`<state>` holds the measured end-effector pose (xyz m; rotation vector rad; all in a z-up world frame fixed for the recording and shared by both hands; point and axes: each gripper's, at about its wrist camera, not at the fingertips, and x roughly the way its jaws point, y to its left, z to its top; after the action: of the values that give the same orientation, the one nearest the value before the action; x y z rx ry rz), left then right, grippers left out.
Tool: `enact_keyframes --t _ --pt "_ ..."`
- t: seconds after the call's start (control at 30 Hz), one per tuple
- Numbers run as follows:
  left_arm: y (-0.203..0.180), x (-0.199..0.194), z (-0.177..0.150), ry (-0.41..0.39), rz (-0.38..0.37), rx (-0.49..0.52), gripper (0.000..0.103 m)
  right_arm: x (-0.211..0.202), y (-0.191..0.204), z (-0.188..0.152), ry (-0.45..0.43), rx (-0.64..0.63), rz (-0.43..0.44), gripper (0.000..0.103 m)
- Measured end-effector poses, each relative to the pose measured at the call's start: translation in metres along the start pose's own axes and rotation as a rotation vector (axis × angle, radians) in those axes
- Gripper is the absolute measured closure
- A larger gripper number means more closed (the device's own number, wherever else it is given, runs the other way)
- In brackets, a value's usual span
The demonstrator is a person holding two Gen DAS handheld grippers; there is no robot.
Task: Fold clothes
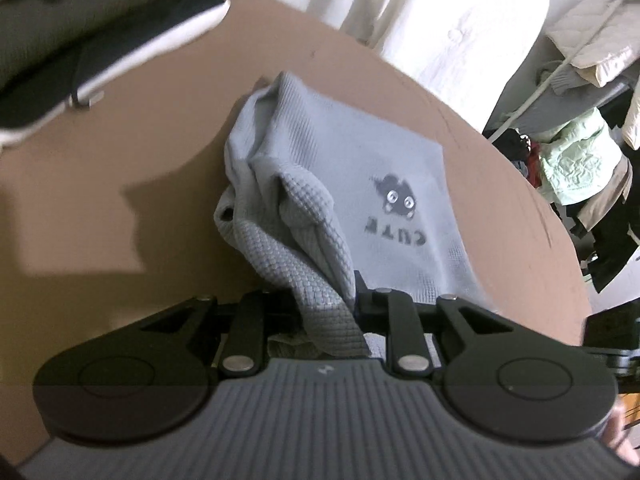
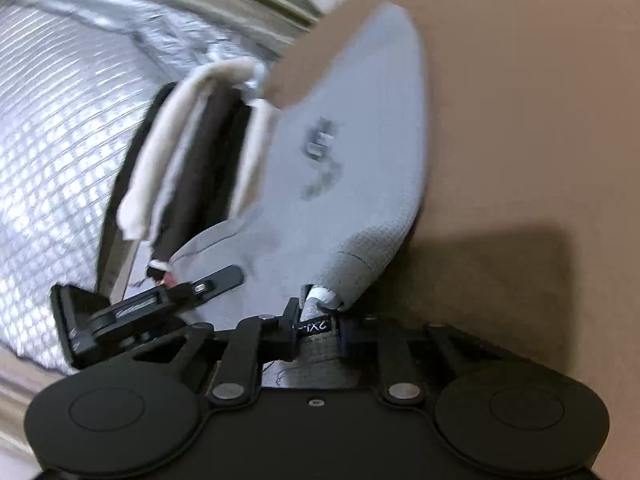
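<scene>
**Both grippers clamped on a grey waffle-knit top**

The grey waffle-knit top [image 1: 360, 184] lay partly folded on the brown tabletop [image 1: 140, 152], its flat panel showing a small dark cartoon print [image 1: 398, 198] with the letters "CUTE" upside down beneath it. On the near left side of the top, the fabric was bunched and rumpled, and a thick strip of it ran down into the left gripper [image 1: 324, 320], whose jaws were closed on the cloth.

In the right wrist view, the right gripper [image 2: 318, 328] was likewise closed on the top [image 2: 360, 152], pinching a ribbed edge where a white neck label [image 2: 320, 294] and a black size tag [image 2: 316, 326] showed. The garment rose away from the jaws in a long curved sweep, blurred, with the print a smear at its middle. The left gripper [image 2: 188, 292] appeared at the left edge of that view, beside the cloth.

Folded dark clothes with white trim [image 1: 92, 40] sat on the tabletop's far left corner. A heap of mixed clothing [image 1: 576, 152] lay beyond the tabletop's right edge, and white fabric [image 1: 420, 12] hung behind.
</scene>
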<state>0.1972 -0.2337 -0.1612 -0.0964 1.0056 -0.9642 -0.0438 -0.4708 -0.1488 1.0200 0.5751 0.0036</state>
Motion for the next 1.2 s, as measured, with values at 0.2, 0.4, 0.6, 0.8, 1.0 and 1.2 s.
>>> enact_keyframes --t 0.2,0.4,0.6,0.8,1.0,1.2 --pt "-0.005 -0.056 -0.012 -0.058 0.128 0.145 0.083 -0.02 0.034 -0.007 0.035 -0.06 0.06 0.085" --pt "-0.006 -0.084 -0.013 -0.081 0.1 0.115 0.084 -0.021 0.056 -0.016 0.081 -0.135 0.096 0.086" --pt "0.005 -0.127 -0.021 -0.086 0.021 0.052 0.084 -0.04 0.063 -0.04 0.146 -0.024 0.207 0.086" --pt "0.013 -0.102 0.005 0.116 0.009 -0.049 0.084 -0.027 0.058 -0.042 0.256 0.036 0.147 0.086" --pt "0.006 -0.047 0.071 0.19 -0.023 -0.149 0.073 -0.017 0.037 0.025 0.233 0.19 0.089 0.086" --pt "0.02 -0.012 0.09 -0.033 -0.002 -0.097 0.051 -0.006 -0.03 0.076 0.206 0.426 0.018 0.059"
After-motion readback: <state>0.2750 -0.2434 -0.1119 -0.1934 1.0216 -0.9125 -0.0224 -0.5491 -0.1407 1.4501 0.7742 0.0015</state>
